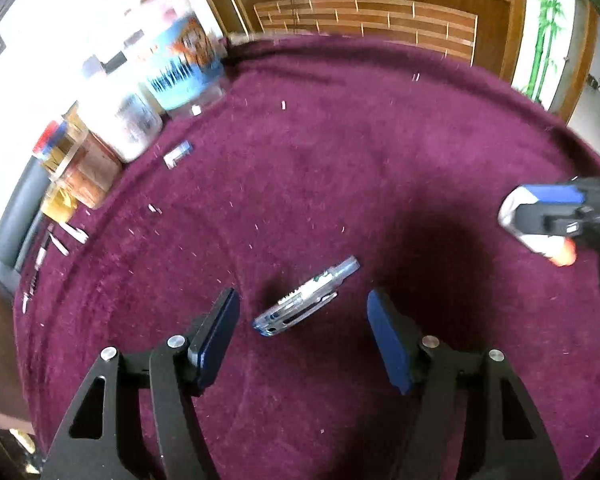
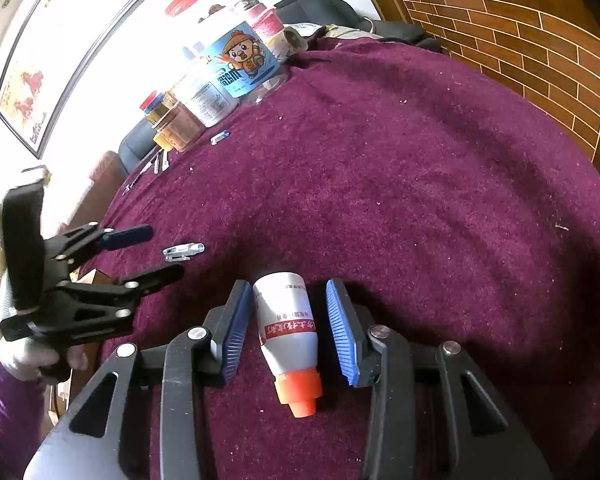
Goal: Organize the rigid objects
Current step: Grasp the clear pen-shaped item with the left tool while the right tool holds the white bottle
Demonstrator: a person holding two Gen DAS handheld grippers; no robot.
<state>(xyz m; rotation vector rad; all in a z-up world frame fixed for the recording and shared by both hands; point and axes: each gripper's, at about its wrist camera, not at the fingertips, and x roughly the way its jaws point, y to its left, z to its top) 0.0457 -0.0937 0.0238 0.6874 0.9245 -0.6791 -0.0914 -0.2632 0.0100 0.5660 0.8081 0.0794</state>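
A small clear plastic lighter (image 1: 306,298) with a blue end lies flat on the maroon tablecloth (image 1: 340,160). My left gripper (image 1: 302,300) is open just above it, one finger on each side and neither pad touching it. The right wrist view shows that lighter (image 2: 184,251) between the left gripper's (image 2: 162,251) spread fingers. My right gripper (image 2: 289,286) is shut on a white bottle (image 2: 286,320) whose orange cap points back at the camera. Seen from the left wrist, the bottle (image 1: 518,232) hangs above the cloth at the right.
Plastic jars (image 2: 240,68) and smaller amber ones (image 1: 88,168) stand along the cloth's far-left edge. A second small blue-and-clear piece (image 1: 178,155) and several thin metal tools (image 2: 156,166) lie near them. A hand in a purple sleeve (image 2: 4,396) holds the left gripper. A wooden counter (image 1: 380,20) stands behind.
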